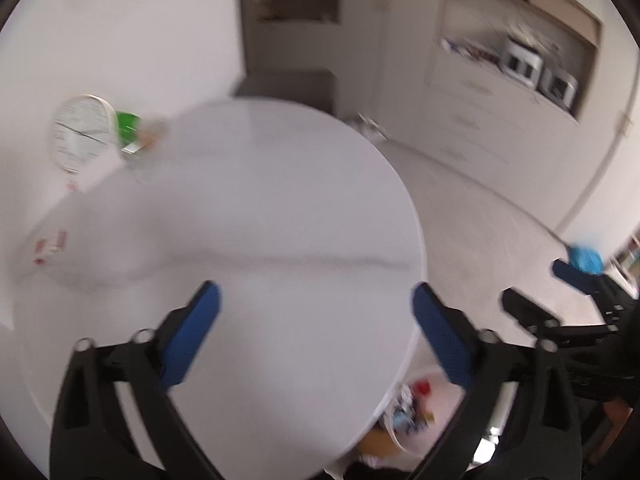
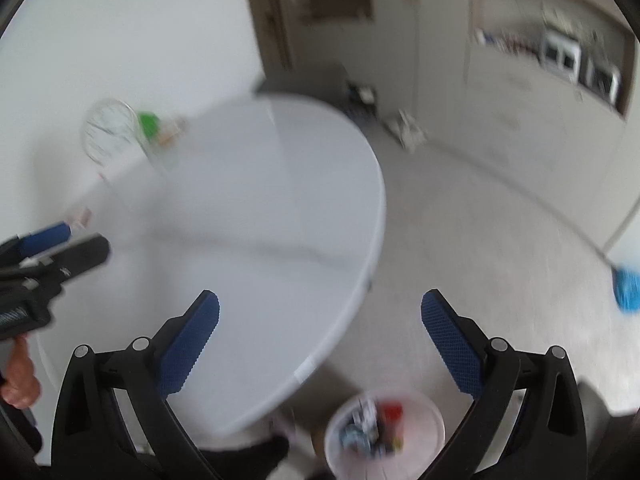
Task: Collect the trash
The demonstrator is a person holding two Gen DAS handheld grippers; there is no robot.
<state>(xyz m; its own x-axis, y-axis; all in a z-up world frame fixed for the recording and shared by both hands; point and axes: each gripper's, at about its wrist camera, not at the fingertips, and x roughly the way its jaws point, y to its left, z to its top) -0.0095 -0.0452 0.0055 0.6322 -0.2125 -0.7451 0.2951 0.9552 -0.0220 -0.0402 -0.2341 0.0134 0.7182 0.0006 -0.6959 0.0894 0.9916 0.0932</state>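
Observation:
A white bin (image 2: pixel 420 408) with several pieces of coloured trash stands on the floor beside the round white table (image 2: pixel 260 184); it also shows in the left wrist view (image 1: pixel 424 376) under the table's edge. My left gripper (image 1: pixel 316 312) is open and empty above the table (image 1: pixel 260 200). My right gripper (image 2: pixel 320 320) is open and empty above the table's right edge, with the bin below it. The right gripper also shows in the left wrist view (image 1: pixel 532 292), and the left gripper in the right wrist view (image 2: pixel 76 242). Both views are blurred.
A white wall clock (image 1: pixel 82 132), a green object (image 1: pixel 128 126) and small items stand at the table's far left. A small red and white item (image 1: pixel 50 244) lies at its left. A blue broom (image 2: pixel 628 288) lies on the floor at right. Cabinets line the far wall.

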